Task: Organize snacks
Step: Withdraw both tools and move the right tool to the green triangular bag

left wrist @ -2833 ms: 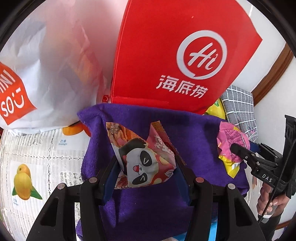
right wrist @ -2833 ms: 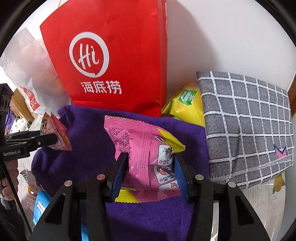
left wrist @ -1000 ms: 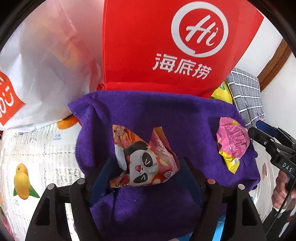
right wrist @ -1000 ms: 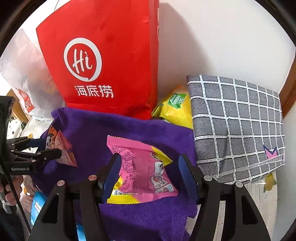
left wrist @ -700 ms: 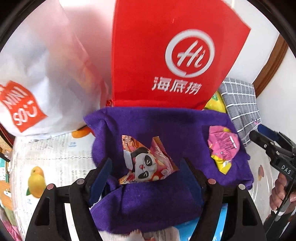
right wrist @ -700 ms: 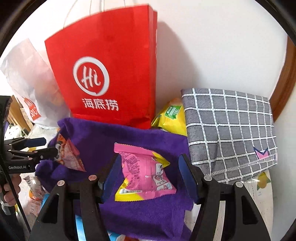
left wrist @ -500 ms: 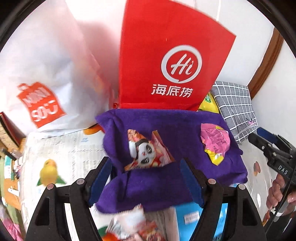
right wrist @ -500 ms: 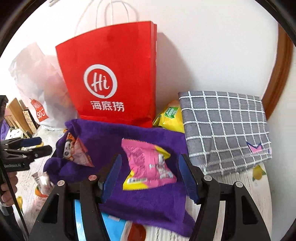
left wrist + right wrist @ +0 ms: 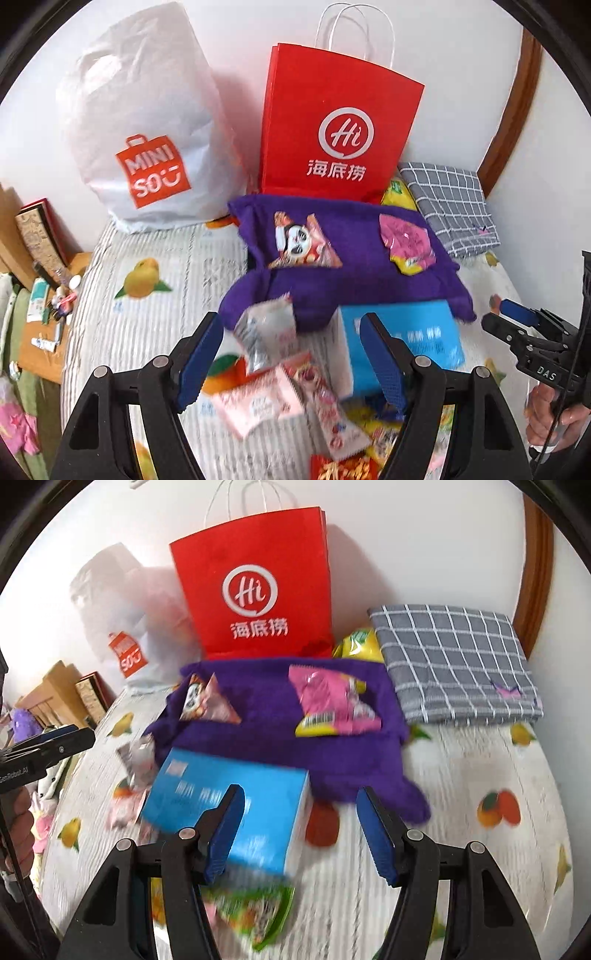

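A purple towel (image 9: 351, 284) lies on the fruit-print sheet in front of the bags. On it rest a panda snack packet (image 9: 301, 243) and a pink-and-yellow snack packet (image 9: 406, 243), apart from each other. My left gripper (image 9: 291, 354) is open and holds nothing; it hangs above loose pink and silver packets (image 9: 258, 402). My right gripper (image 9: 299, 827) is open too, above a blue box (image 9: 229, 797), with the towel (image 9: 266, 731), panda packet (image 9: 207, 701) and pink packet (image 9: 332, 701) beyond it. Each gripper also shows at the edge of the other view.
A red paper bag (image 9: 340, 140) and a white plastic bag (image 9: 147, 129) stand against the wall. A folded grey checked cloth (image 9: 454, 664) and a yellow packet (image 9: 360, 646) lie at the right. A green packet (image 9: 255, 912) lies near the front. A bedside surface (image 9: 44, 314) holds small items.
Both grippers let go of their packets and drew back and up from the towel. The panda and pink packets stay on it. The blue box and loose packets came into view.
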Motion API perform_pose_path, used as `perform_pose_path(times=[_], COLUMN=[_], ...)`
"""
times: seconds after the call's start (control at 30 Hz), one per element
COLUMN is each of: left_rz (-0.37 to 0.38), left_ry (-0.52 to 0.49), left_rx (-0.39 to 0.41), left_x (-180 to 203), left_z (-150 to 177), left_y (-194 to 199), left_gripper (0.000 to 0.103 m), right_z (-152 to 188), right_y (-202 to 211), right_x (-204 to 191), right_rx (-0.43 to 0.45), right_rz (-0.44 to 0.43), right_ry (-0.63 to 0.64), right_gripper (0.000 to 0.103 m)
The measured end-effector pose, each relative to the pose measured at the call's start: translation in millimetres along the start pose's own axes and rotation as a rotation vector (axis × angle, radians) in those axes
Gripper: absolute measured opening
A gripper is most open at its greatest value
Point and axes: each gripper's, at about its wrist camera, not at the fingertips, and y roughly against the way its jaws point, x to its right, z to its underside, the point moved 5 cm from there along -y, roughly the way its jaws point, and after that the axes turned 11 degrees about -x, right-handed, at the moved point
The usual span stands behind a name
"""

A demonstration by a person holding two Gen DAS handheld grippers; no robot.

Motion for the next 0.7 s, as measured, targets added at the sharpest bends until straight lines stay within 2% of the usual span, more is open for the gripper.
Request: perform_pose_path(times=[0.07,0.27,0.4,0.7], left_rz=[-0.016,0.002,0.019,0.035], left_ry=[0.003,0.014,0.025,0.027], left_rx=[-0.003,-0.024,-0.032,-0.047], left_x=[-0.2,0.0,-3.3,-12.4], left_z=[9.2,35.8,47.9,67.3], left_y=[2.0,7.3,9.0,10.8], left_gripper=[0.075,0.075,0.075,0.075], right_z=[14.5,51.1,72.0,88.3], right_y=[0.9,-7.5,-17.9,-36.1], right_x=[-2.4,-6.6,-9.4,-24.7], right_rx=[-0.007,-0.057,-0.087,-0.113], right_rz=[-0.003,-0.011,-0.046,-0.073], right_ry=[-0.002,-0.013,-0.030,-0.011], right_gripper=[0.063,0.063,0.063,0.064])
